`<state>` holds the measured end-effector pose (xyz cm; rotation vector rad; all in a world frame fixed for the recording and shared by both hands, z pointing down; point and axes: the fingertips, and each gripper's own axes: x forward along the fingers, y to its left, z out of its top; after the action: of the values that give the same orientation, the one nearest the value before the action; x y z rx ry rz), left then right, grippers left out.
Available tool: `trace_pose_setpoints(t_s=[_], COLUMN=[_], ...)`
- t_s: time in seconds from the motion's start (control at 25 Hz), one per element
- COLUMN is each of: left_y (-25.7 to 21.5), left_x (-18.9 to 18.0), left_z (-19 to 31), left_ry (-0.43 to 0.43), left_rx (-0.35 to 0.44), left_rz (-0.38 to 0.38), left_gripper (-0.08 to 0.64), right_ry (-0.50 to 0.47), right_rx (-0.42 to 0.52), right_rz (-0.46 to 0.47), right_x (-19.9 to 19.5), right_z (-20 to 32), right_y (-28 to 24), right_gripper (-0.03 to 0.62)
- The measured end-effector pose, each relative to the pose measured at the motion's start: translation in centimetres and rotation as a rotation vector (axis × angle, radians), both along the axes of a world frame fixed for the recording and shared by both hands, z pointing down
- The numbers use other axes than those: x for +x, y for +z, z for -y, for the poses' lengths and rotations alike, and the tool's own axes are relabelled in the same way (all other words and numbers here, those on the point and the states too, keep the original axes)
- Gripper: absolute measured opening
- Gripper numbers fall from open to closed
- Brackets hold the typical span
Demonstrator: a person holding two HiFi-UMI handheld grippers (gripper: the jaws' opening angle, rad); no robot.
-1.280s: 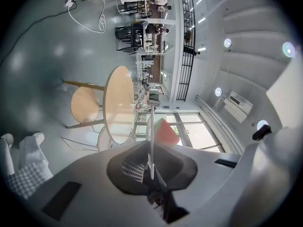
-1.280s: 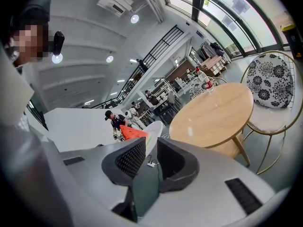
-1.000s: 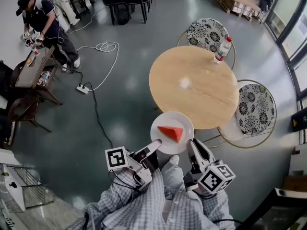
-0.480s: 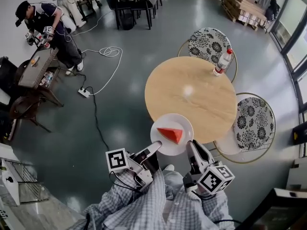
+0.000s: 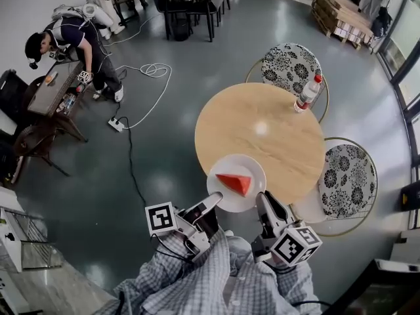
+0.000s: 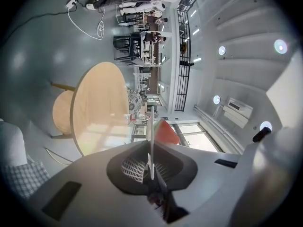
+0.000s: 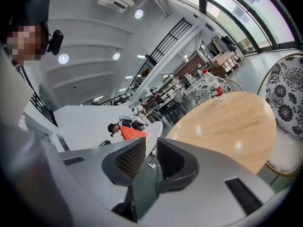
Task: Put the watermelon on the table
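Note:
A red watermelon wedge (image 5: 235,183) lies on a white plate (image 5: 226,199) held in the air at the near edge of the round wooden table (image 5: 262,130). My left gripper (image 5: 213,199) is shut on the plate's near left rim. My right gripper (image 5: 261,199) is shut on its near right rim. In the left gripper view the plate (image 6: 150,126) runs edge-on between the jaws of the left gripper (image 6: 150,150), with the wedge (image 6: 166,133) beyond and the table (image 6: 97,108) to the left. In the right gripper view the plate (image 7: 154,135) and wedge (image 7: 132,133) sit ahead of the right gripper (image 7: 150,150).
A water bottle (image 5: 307,92) stands at the table's far right edge. Two floral chairs (image 5: 287,61) (image 5: 348,169) flank the table. A cable and power strip (image 5: 115,124) lie on the floor to the left, where a person (image 5: 72,35) bends over a low side table (image 5: 49,97).
The table has drawn nearer to the plate, which both grippers carry forward. The person at the far left has bent over further.

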<state>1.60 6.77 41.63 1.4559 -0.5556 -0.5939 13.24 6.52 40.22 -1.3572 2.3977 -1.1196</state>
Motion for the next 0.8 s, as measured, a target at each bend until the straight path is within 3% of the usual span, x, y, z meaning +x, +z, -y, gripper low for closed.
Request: trace_pose_setpoints(t_s=[0.44,0.8], left_y=[0.9,1.4], left_x=[-0.2,-0.7], left_z=[1.0,5.6], left_ry=[-0.022,-0.003], left_rx=[-0.022,-0.038], left_rz=[0.008,0.014], left_gripper=[0.028,0.028], right_ry=[-0.020,-0.009], right_rx=[-0.035,-0.063], right_rz=[0.016,0.015], right_x=[-0.2,-0.8], right_z=[1.4,5.7], right_y=[1.1,1.7], right_gripper=[0.080,0.080])
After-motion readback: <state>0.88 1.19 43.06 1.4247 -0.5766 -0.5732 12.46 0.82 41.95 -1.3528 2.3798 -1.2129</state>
